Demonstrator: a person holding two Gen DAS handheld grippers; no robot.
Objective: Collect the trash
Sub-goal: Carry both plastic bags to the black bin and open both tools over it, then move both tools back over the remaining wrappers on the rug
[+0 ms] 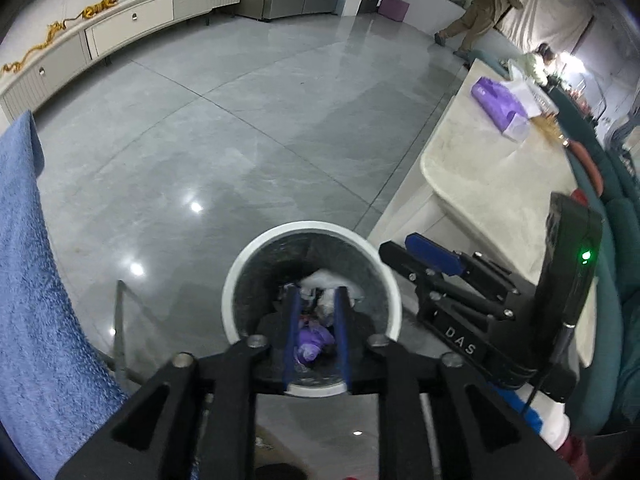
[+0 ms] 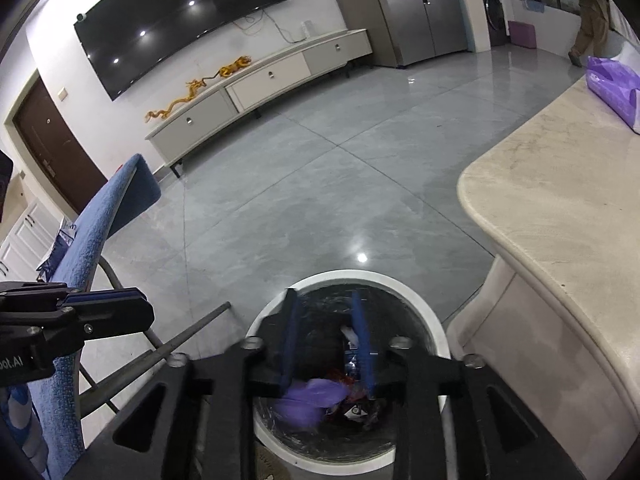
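Note:
A round white trash bin (image 1: 390,280) with a dark liner stands on the grey floor beside the table; it also shows in the right wrist view (image 2: 432,316). Inside lie white crumpled paper (image 1: 328,280) and a purple wad (image 1: 310,342). My left gripper (image 1: 316,294) is open and empty over the bin mouth. My right gripper (image 2: 325,300) is open over the bin, and a blurred purple piece of trash (image 2: 312,396) is below its fingers inside the bin, with dark wrappers (image 2: 356,408) beside it. The right gripper also shows in the left wrist view (image 1: 416,248).
A cream marble table (image 1: 492,184) stands to the right with a purple tissue pack (image 1: 500,104). A chair draped with a blue towel (image 1: 36,280) stands to the left. A TV cabinet (image 2: 260,84) lines the far wall. A person (image 1: 484,4) stands far off.

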